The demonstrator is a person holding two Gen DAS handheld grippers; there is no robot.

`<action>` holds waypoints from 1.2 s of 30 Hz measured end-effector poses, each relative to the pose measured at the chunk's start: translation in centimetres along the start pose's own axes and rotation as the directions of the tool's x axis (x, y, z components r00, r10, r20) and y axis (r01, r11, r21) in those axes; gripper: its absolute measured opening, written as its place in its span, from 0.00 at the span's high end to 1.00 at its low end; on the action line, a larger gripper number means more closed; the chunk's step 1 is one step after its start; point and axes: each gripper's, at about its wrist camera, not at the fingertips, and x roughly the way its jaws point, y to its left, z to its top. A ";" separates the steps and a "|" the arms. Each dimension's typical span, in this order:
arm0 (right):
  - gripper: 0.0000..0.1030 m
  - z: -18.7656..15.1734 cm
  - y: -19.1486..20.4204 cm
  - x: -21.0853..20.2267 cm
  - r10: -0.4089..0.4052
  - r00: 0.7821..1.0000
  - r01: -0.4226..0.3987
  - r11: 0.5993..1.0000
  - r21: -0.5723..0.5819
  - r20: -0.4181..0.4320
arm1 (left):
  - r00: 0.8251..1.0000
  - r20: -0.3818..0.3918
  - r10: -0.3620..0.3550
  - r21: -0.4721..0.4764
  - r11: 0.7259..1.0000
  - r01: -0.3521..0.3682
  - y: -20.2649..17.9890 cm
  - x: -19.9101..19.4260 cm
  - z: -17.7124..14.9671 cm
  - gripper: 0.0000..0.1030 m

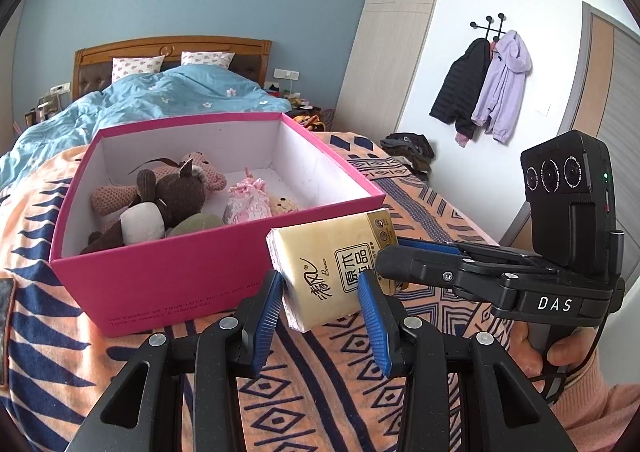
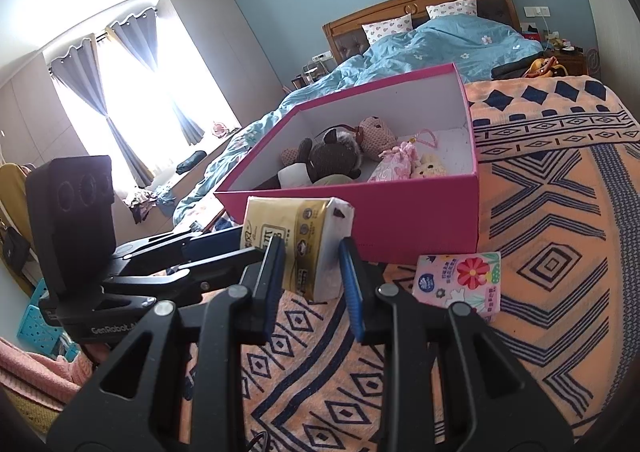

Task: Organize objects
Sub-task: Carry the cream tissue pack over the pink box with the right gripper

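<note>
the open box [image 1: 168,284] stands on the patterned blanket [image 1: 340,392] that covers the near end of the bed, with the quilt [image 1: 160,95] and two pillows [image 1: 136,65] behind it toward the headboard [image 1: 172,47]. in the box, the stuffed toys [image 1: 168,195] lie toward its left side, and a small pouch [image 1: 246,205] and a tiny bear [image 1: 282,204] lie just right of them. the tissue pack [image 1: 332,264] is held above the blanket just before the box's near right corner, between the left gripper [image 1: 324,316] and the right gripper [image 2: 312,272], one at each end. a second tissue pack [image 2: 460,280] lies on the blanket before the box, toward the bed's right edge.
</note>
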 end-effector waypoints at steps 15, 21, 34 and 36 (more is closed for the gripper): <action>0.69 1.3 0.0 -0.2 -0.001 1.000 0.002 1.000 -0.018 0.023 | 1.000 0.010 -0.002 0.004 1.000 0.002 0.2 0.2 0.9 0.62; 0.69 1.7 -0.1 -0.2 -0.002 1.000 0.003 1.000 -0.023 0.027 | 1.000 0.014 0.001 0.004 1.000 -0.001 0.3 0.3 1.3 0.62; 0.69 3.1 -0.4 -0.2 0.007 0.999 -0.005 1.000 -0.025 0.049 | 1.000 0.014 0.003 0.000 1.000 -0.003 0.6 0.8 2.3 0.62; 0.69 3.2 -0.4 -0.1 0.008 0.999 -0.006 1.000 -0.026 0.051 | 1.000 0.015 0.005 -0.001 1.000 -0.005 0.7 0.9 2.4 0.62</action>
